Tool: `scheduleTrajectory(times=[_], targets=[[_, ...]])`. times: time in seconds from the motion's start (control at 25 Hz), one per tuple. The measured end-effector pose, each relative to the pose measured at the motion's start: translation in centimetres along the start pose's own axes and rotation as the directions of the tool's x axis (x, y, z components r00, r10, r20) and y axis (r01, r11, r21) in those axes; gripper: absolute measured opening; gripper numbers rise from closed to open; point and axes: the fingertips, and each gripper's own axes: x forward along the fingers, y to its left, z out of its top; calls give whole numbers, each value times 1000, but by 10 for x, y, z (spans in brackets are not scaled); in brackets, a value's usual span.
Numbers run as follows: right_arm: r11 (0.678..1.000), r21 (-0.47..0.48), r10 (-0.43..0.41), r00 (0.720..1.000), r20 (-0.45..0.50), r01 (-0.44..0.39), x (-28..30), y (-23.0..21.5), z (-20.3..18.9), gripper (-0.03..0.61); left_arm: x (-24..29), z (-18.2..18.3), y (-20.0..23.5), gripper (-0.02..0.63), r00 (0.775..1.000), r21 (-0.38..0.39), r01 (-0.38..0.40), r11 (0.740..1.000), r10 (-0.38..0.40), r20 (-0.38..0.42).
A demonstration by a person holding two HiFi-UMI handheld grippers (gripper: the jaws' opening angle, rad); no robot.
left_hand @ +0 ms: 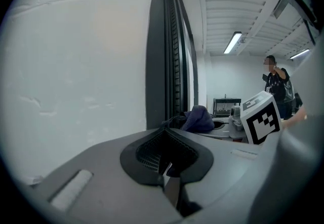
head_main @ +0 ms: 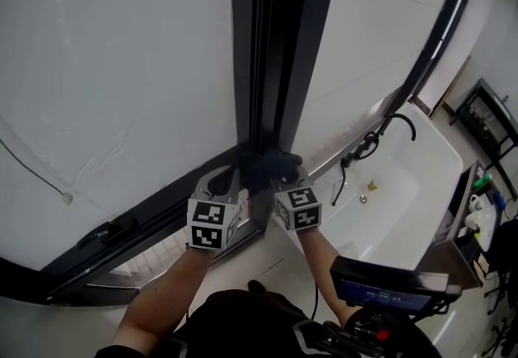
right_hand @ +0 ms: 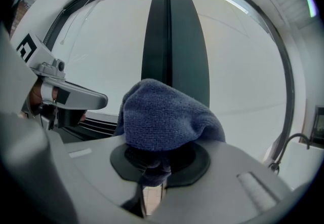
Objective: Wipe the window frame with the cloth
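the head view looks steeply down from above at the foot of the window frame (head_main: 271, 49). the left gripper view sits low and close, facing along the frame's base into the room. the right gripper view looks up the frame, seemingly from very near. all three share the frame and the cloth (head_main: 271, 164).

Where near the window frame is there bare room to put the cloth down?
The white ledge in front of the window, beside the sink, is bare. The foot of the window frame is crowded: left gripper, right gripper and cloth meet there.
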Motion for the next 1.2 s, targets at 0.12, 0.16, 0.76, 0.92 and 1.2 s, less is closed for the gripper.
scheduleTrajectory(times=[0.12, 0.16, 0.76, 0.92, 1.2], targets=[[1000, 2, 9, 1000, -14, -9, 0, 0, -6, 51, 1, 2, -3, -6, 1000, 22, 2, 1000, -2, 8], [1000, 2, 14, 1000, -23, -14, 0, 0, -8, 51, 2, 2, -4, -6, 1000, 19, 3, 1000, -3, 9], [998, 24, 52, 998, -41, -51, -31, -9, -7, 52, 5, -7, -38, -6, 999, -51, 48, 998, -48, -10], [997, 17, 78, 996, -45, -77, -36, -9, -14, 52, 7, -16, -49, -6, 998, -63, 59, 996, -61, -25], [984, 6, 176, 983, -58, -176, -15, 2, -25, 52, 6, -29, -42, -6, 999, -81, -11, 997, 7, -47]])
